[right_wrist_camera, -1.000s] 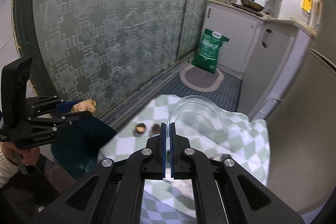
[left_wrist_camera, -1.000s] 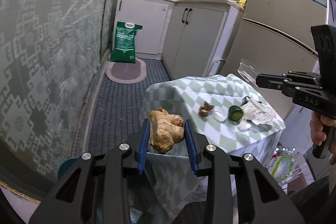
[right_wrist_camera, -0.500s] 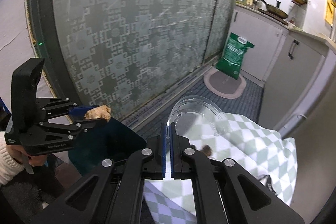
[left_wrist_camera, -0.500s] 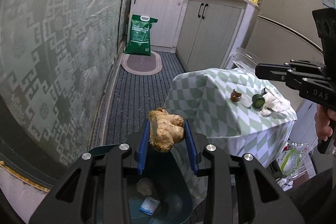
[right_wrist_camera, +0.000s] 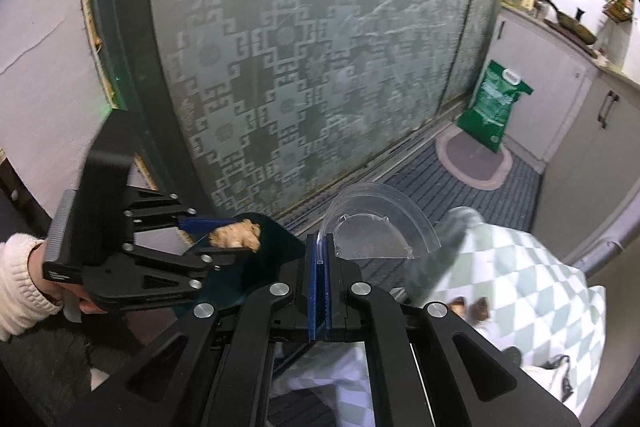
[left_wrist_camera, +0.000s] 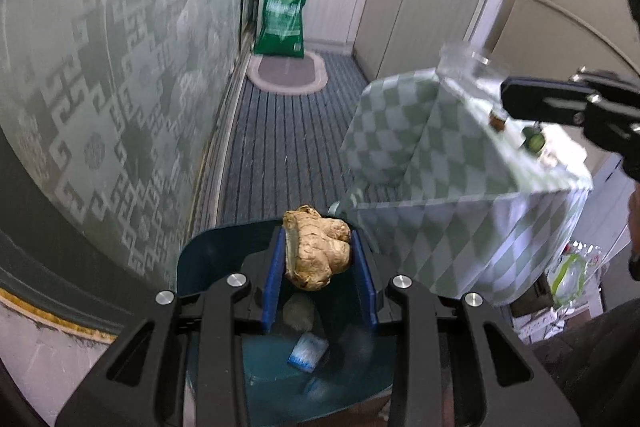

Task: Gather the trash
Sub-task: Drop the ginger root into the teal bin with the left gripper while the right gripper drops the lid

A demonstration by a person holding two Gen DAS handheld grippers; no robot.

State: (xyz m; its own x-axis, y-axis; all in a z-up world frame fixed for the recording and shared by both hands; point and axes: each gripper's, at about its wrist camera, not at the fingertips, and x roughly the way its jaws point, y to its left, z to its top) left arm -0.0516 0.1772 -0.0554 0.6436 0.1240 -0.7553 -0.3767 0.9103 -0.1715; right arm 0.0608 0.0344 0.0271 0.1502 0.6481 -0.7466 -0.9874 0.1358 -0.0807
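Left gripper (left_wrist_camera: 318, 255) pinches ginger root (left_wrist_camera: 316, 251) across its middle, hanging right over the open teal bin (left_wrist_camera: 208, 255); wrapper (left_wrist_camera: 308, 347) and another lump already inside. Ginger looks firm, knobbly, fairly light; likely drops clean once the pads spread. Checkered tablecloth (left_wrist_camera: 420, 155) just beside the bin, small scraps on top, blurred. Striped floor mat (left_wrist_camera: 280, 131), green bag (left_wrist_camera: 282, 23) by the cabinets.

Right gripper (right_wrist_camera: 319, 267) is pressed together on the rim of a clear plastic lid (right_wrist_camera: 380, 223): thin, flexible, slick, so edge grip suits. Left gripper with ginger visible over the bin; frosted patterned door (right_wrist_camera: 300, 47) behind.
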